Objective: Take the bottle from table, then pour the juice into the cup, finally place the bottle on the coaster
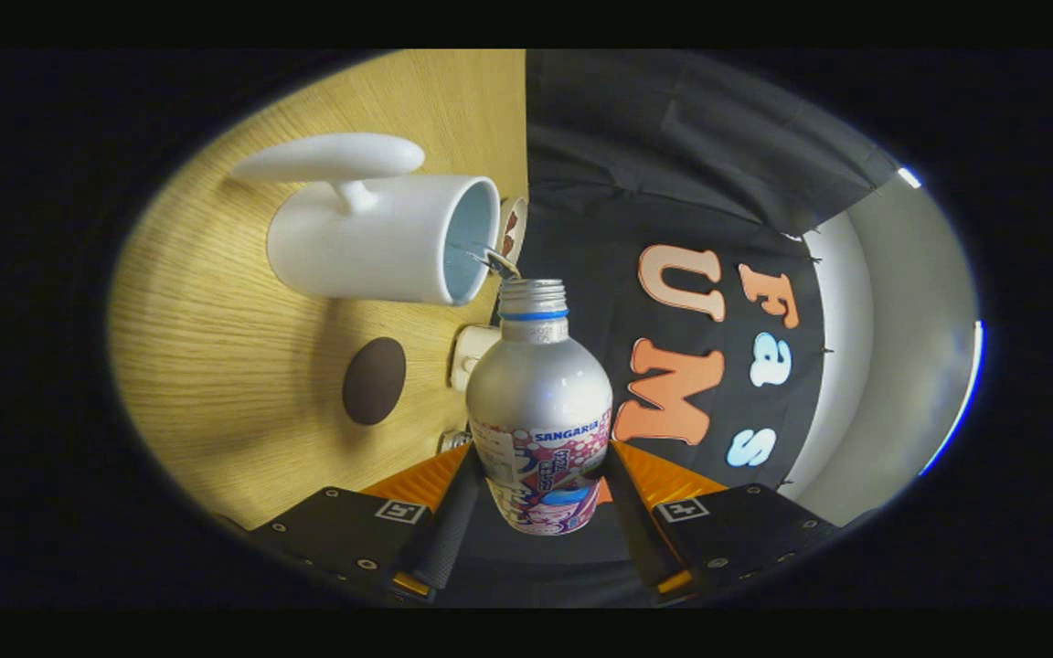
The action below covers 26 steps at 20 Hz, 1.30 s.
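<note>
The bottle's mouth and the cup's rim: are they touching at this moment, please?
Cannot tell. In the gripper view the bottle, gripped between the tongs, has its mouth right at the cup rim, overlapping it; no gap or contact shows plainly.

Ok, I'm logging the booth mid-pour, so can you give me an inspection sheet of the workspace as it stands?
Surface: wooden table, no spill seen.
Job's things: bottle uncapped, tipped with its mouth at the rim of the white cup, juice running in; dark round coaster bare, beside the cup.
Clutter: small white object and another cup behind the white one, both partly hidden.
Gripper: gripper shut on bottle, both fingers on its labelled lower body.
Cables: nothing seen.
Surroundings: black cloth wall past the table edge, pale wall beyond.
</note>
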### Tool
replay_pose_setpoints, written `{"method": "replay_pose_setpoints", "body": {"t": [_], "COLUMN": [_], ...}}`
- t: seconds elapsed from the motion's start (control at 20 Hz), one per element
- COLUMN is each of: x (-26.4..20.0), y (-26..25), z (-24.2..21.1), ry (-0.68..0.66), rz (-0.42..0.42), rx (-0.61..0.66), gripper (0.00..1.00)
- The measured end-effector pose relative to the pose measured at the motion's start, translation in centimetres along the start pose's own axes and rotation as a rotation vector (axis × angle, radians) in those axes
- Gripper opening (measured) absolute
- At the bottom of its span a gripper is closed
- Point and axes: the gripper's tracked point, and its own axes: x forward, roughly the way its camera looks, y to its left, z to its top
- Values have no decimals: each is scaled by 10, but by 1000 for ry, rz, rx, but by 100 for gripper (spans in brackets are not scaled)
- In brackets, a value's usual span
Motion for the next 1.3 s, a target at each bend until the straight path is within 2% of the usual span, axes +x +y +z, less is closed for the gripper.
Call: {"method": "replay_pose_setpoints", "body": {"t": [1.3], "x": [2], "y": [-8], "z": [2], "ry": [-22], "rz": [-14], "rx": [-51], "gripper": [75]}}
